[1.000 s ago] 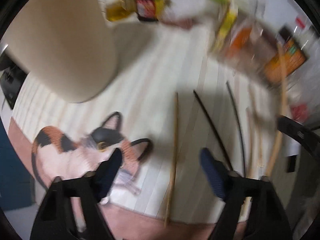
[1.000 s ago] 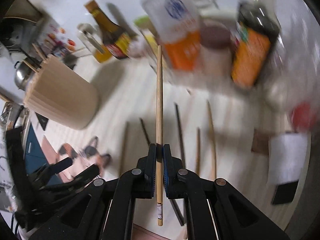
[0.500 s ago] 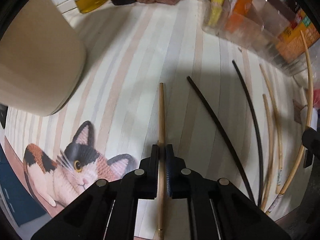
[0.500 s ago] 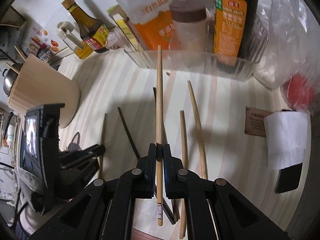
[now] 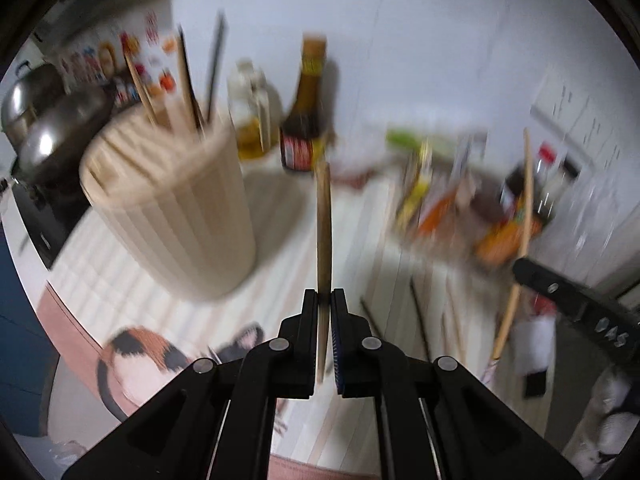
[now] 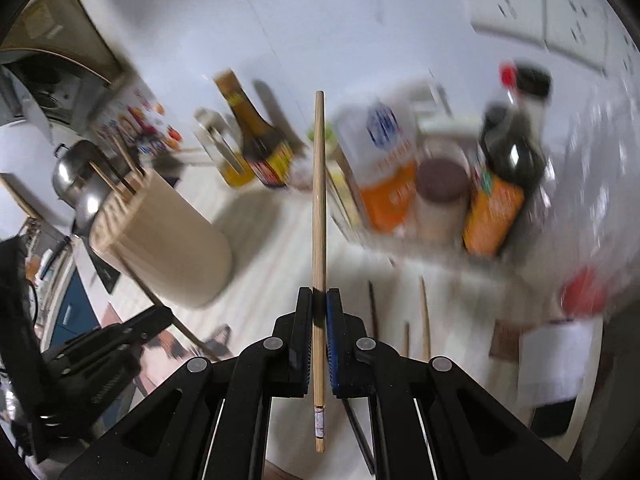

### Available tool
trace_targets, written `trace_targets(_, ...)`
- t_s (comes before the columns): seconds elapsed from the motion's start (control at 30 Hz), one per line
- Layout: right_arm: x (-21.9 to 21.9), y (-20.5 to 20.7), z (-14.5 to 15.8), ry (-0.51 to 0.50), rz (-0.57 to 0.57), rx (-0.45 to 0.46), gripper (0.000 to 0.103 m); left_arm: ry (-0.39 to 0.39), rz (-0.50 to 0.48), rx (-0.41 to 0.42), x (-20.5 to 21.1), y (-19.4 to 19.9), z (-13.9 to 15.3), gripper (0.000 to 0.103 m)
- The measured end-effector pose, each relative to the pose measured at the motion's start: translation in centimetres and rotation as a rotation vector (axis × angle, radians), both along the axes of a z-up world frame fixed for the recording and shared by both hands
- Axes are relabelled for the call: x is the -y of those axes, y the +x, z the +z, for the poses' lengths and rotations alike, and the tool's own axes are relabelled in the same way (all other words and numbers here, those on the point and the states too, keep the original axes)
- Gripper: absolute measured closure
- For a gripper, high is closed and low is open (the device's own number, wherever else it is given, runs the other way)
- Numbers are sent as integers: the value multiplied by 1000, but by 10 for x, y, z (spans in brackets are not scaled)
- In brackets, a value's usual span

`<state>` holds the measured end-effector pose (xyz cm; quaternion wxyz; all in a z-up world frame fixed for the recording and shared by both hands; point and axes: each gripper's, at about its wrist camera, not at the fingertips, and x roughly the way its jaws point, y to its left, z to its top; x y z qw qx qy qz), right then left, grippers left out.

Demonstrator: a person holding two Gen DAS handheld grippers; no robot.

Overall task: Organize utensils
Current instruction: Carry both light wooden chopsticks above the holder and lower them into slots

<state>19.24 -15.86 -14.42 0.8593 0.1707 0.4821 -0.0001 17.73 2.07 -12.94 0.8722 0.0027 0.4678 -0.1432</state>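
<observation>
Striped mat (image 5: 288,264), white wall (image 5: 420,40), each hand-held gripper (image 5: 325,300) (image 6: 319,296) clamping a chopstick (image 5: 324,216) (image 6: 319,184)

The left gripper (image 5: 324,300), wide open a second ago, has closed its jaws on a wooden chopstick (image 5: 323,232) and lifted it off the bench. The right gripper (image 6: 319,300) has risen with its own chopstick (image 6: 318,208).

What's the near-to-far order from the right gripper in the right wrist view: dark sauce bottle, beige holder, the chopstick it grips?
1. Chopstick: clamped between the fingers of the right gripper, centre.
2. Beige holder: on the mat, to the left, with chopsticks standing in it.
3. Dark sauce bottle: behind the holder, left of centre, near the wall.
</observation>
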Motion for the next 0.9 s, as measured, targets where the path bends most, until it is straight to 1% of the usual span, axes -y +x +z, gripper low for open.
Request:
trace_targets(0.13,-8,29,31,1,23,84,96,-38,24,104,-7,14,41,99)
trace_targets(0.33,-23,73,79,8,45,206,96,-86,56,237,-26,34,115,99)
trace_targets(0.47,-40,105,102,38,67,269,96,-92,84,313,-43,50,161,99)
trace_targets(0.53,-48,119,109,63,79,291,96,-91,100,338,-51,55,175,99)
trace_targets(0.6,-63,138,116,84,100,316,96,-79,121,367,-58,63,188,99)
trace_targets(0.7,-83,158,120,110,129,339,96,-63,147,386,-68,75,197,99)
trace_targets(0.77,-96,171,118,131,148,348,96,-58,160,385,-73,81,198,99)
trace_targets(0.9,-120,191,104,153,169,360,96,-48,179,367,-81,95,189,99)
